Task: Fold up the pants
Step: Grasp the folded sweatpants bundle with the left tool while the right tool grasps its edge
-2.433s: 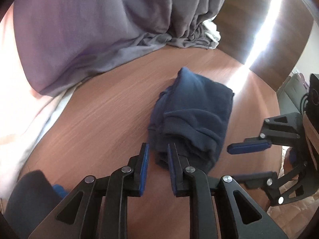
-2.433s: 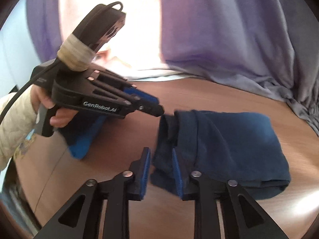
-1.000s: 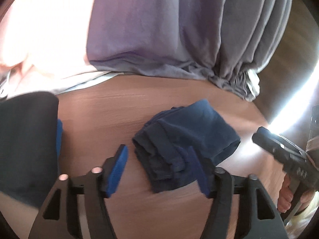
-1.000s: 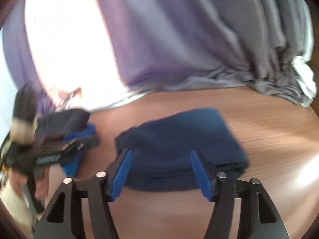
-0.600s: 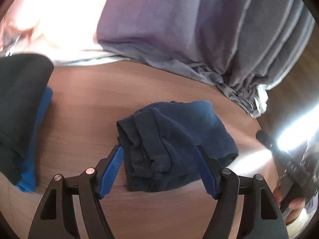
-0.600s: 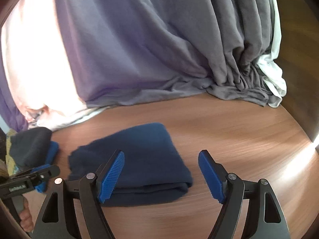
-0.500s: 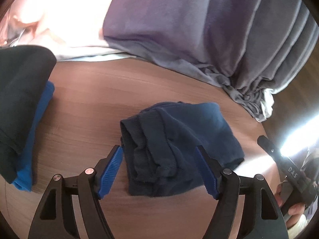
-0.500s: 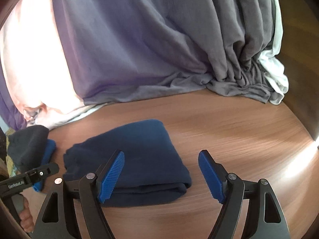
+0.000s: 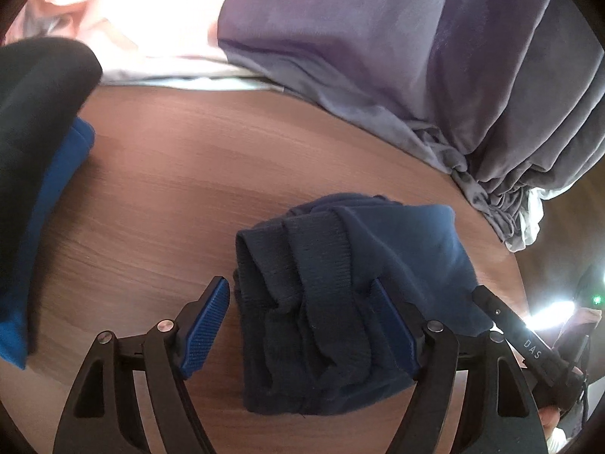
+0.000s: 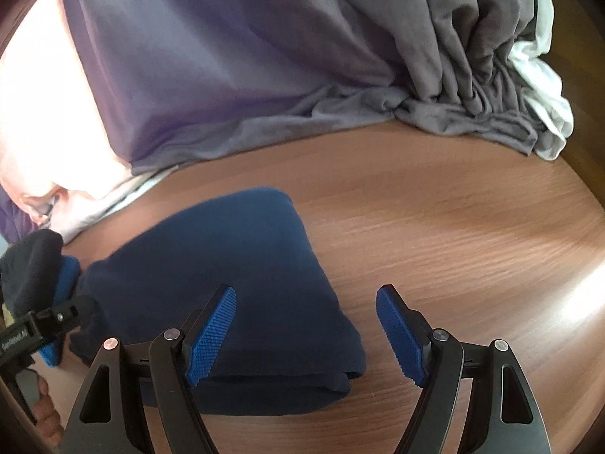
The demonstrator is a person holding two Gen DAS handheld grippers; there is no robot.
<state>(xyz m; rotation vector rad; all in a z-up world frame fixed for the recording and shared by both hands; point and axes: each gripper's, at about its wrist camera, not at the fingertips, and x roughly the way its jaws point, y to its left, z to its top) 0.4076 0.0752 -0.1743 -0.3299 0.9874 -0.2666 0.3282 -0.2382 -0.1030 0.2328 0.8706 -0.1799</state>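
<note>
The navy pants (image 9: pixel 340 287) lie folded into a thick bundle on the brown wooden table (image 9: pixel 170 196). My left gripper (image 9: pixel 302 325) is open, its blue pads on either side of the bundle's ribbed waistband end, close above it. In the right wrist view the pants (image 10: pixel 227 265) lie left of centre. My right gripper (image 10: pixel 306 333) is open over the bundle's folded right edge, left pad above the cloth, right pad above bare wood. Neither gripper holds anything. The left gripper (image 10: pixel 34 331) also shows at the right view's left edge.
A stack of folded dark and bright blue clothes (image 9: pixel 34 174) sits at the table's left. A grey-purple curtain (image 10: pixel 302 56) drapes onto the table's far edge, with white cloth (image 10: pixel 544 113) at its right end. The right gripper's body (image 9: pixel 529 348) shows at the left view's right edge.
Both grippers opened, from nearly shut at the start, and drew back from the bundle. Both have since come closer over the pants, the left one astride the waistband end. The pants lie still.
</note>
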